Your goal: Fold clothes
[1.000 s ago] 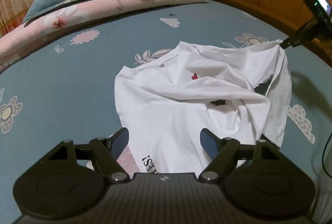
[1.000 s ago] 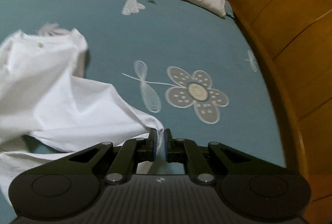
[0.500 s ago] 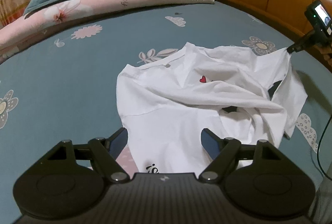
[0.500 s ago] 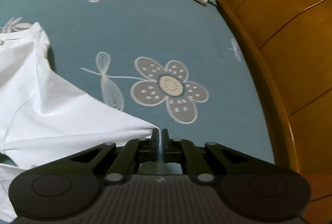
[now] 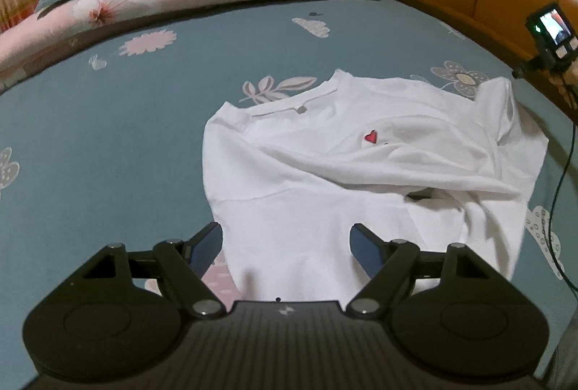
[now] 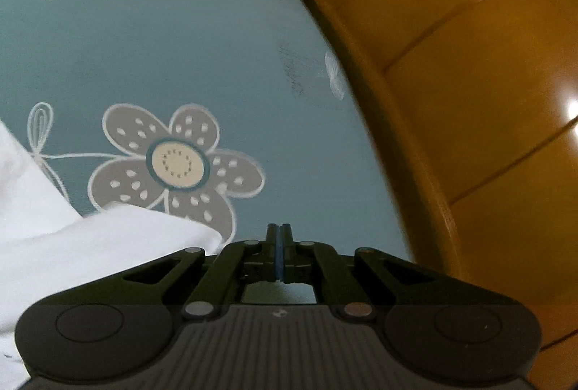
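On the blue bedsheet [image 5: 144, 144] a rumpled white T-shirt [image 5: 325, 180] lies at twelve o'clock of the left gripper [image 5: 285, 245], whose fingers stand released. The right gripper [image 6: 278, 238] is clenched on nothing, cloth at its nine o'clock; spreading seems underway, and next comes grasping an edge

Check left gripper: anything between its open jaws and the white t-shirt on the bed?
Nothing visible. The left gripper hangs right over the near part of the white t-shirt, jaws open, with only cloth showing between them. The bed sheet around the shirt shows no loose object.
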A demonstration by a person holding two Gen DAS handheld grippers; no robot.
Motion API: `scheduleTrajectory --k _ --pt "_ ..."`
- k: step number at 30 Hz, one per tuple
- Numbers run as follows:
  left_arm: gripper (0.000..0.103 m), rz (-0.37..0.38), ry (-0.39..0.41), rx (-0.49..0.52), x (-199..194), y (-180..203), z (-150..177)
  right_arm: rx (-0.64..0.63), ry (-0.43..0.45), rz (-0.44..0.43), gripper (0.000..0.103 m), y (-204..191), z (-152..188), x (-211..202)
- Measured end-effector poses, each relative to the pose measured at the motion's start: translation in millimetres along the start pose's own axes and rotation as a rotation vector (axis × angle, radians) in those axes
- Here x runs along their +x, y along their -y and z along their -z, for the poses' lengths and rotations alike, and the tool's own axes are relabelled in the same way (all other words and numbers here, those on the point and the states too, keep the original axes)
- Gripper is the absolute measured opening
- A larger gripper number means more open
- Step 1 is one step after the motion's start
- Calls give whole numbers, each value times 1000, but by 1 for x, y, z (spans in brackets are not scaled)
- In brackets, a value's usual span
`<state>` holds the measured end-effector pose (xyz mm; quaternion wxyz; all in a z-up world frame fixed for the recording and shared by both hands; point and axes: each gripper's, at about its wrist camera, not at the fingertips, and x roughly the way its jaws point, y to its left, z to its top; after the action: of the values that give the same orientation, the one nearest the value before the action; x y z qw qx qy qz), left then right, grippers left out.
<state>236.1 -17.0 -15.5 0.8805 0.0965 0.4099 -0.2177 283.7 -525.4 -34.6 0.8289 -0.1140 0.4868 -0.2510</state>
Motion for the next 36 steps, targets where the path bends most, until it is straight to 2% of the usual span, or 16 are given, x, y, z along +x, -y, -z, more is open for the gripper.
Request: scheduleTrajectory --k 3,5,9,12,15,18,20,24,31,34,36 --pt "78 0 -3 -7 4 -2 0 73 -18 -86 5 8 7 5" --pt "78 -2 -2 -13 5 -3 0 118 -5 -127 15 13 14 -4" --pt "78 6 4 -22 3 0 2 180 30 -266 16 19 30 -35" --pt "78 7 5 -20 0 4 5 163 60 -380 25 12 52 -64" --pt "78 10 5 -10 -5 10 7 96 48 -514 26 -9 79 -85" --pt "78 15 3 -1 -10 16 9 4 23 -608 27 -37 99 -96" --pt "78 19 3 3 -14 20 11 -38 16 -633 34 -57 107 -99" --pt "78 30 -6 13 -19 26 17 -108 9 -649 39 -91 117 -95" --pt "78 70 -47 39 -18 32 22 -201 24 -612 50 -116 120 -93" --pt "80 70 -48 40 -18 33 22 -236 28 -593 49 -120 121 -96" --pt "80 73 -50 38 -18 34 22 -261 40 -560 39 -123 122 -97"
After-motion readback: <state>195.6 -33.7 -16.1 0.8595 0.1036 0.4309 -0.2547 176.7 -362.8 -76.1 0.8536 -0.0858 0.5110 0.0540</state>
